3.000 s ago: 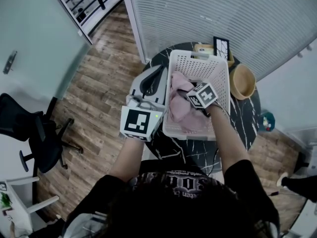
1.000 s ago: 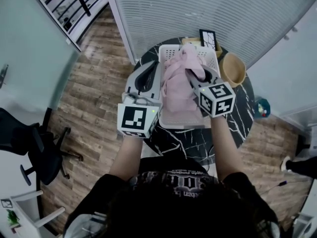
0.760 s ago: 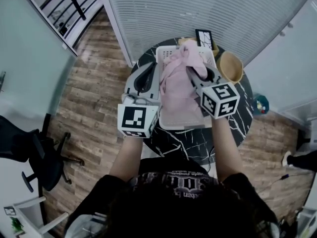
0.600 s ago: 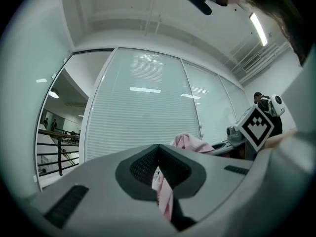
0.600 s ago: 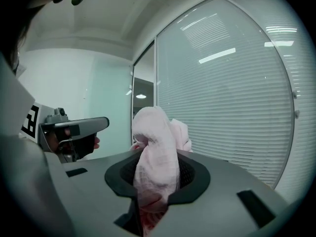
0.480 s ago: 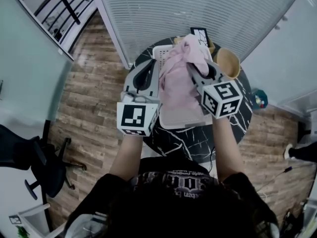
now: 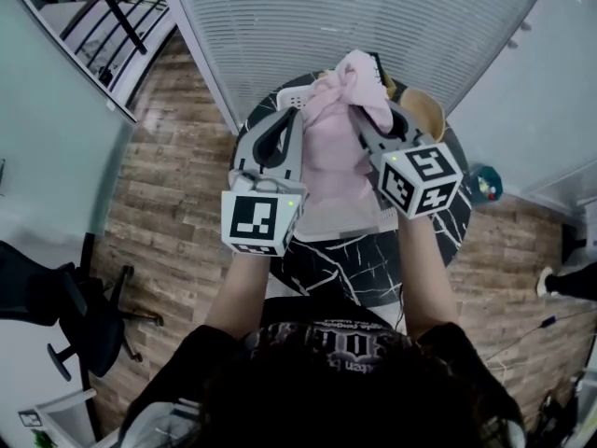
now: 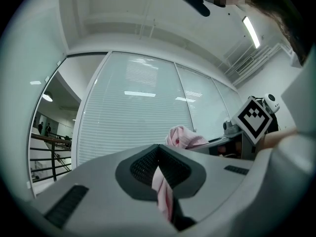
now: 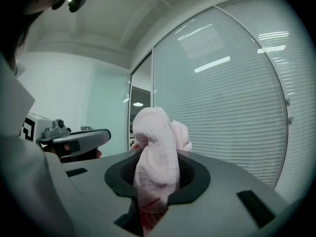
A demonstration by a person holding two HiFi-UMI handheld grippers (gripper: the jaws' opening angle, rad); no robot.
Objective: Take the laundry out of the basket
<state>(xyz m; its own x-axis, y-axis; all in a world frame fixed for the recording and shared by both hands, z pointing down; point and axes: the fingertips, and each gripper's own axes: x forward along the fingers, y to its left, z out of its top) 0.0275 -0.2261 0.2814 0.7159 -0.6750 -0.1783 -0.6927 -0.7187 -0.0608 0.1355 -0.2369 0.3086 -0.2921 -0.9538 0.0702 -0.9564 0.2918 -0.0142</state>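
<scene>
The pink garment (image 7: 334, 152) hung lifted at upper centre of the head view, above the white basket (image 7: 371, 220); its lower part draped onto the basket. The left hand-held gripper (image 8: 160, 181) was pinched on a thin fold of the cloth, the right hand-held gripper (image 9: 150, 181) on a thick bunch. Judged risks: the left's slender hold could slip under the cloth's weight, and a trailing hem could snag the rim, dragging the basket across the dark surface (image 7: 345, 264).
</scene>
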